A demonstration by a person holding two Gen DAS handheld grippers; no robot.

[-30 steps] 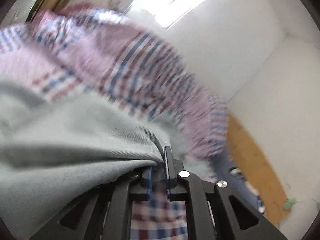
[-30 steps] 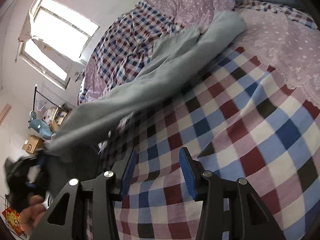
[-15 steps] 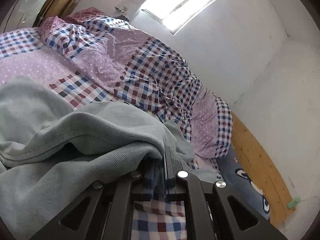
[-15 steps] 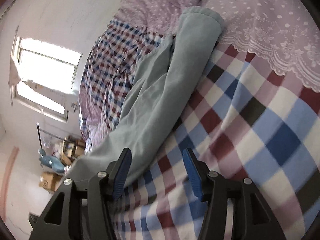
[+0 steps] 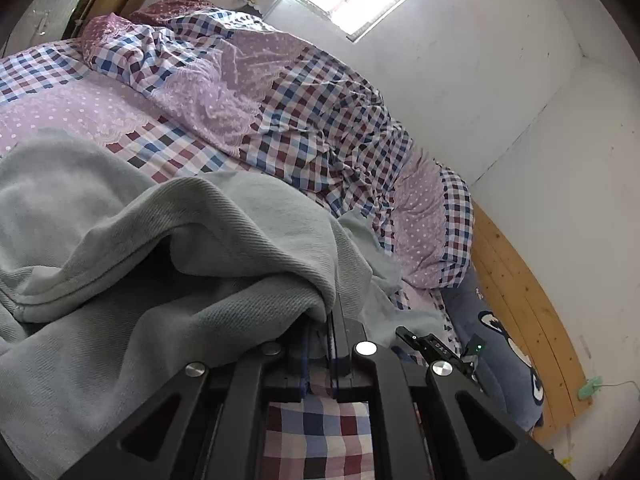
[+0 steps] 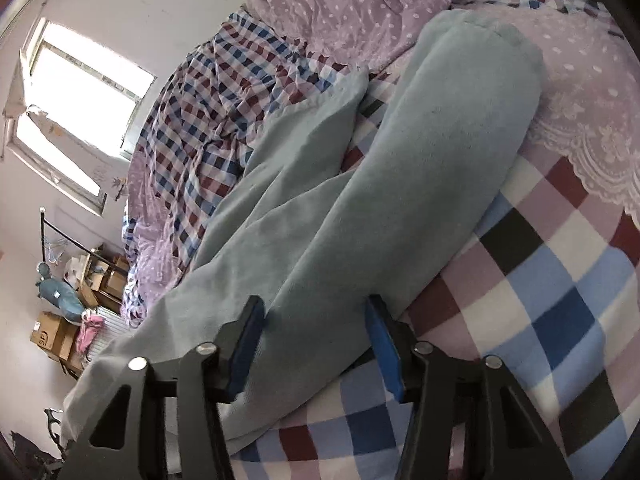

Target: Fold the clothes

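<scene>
On the checked bedspread (image 6: pixel 560 300) we see our left gripper (image 5: pixel 326 336) clamped on the grey-green garment (image 5: pixel 120 240) — right gripper (image 6: pixel 316 336) closing, its jaws astride a fold of that garment.

Pale grey-green garment (image 5: pixel 120 240), plain, with a fine ribbed weave. Checked sheet (image 6: pixel 540 300) in dark red, blue, black, white and lilac squares. Rumpled quilt (image 5: pixel 320 128) in smaller checks of maroon, navy, light blue and white, joined to lilac panels dotted white and edged with pale lace. Black frame on left gripper (image 5: pixel 324 344), silver screw heads. Blue pads on fingers (image 6: pixel 382 344) of right gripper (image 6: pixel 316 340), black arms. Dark blue pillow (image 5: pixel 504 364) with a bear print in white and black. Honey-yellow wooden board (image 5: pixel 532 312). White walls (image 5: pixel 480 60). Brown cardboard boxes (image 6: pixel 52 332); pink cloth (image 6: pixel 90 328) beside them.
</scene>
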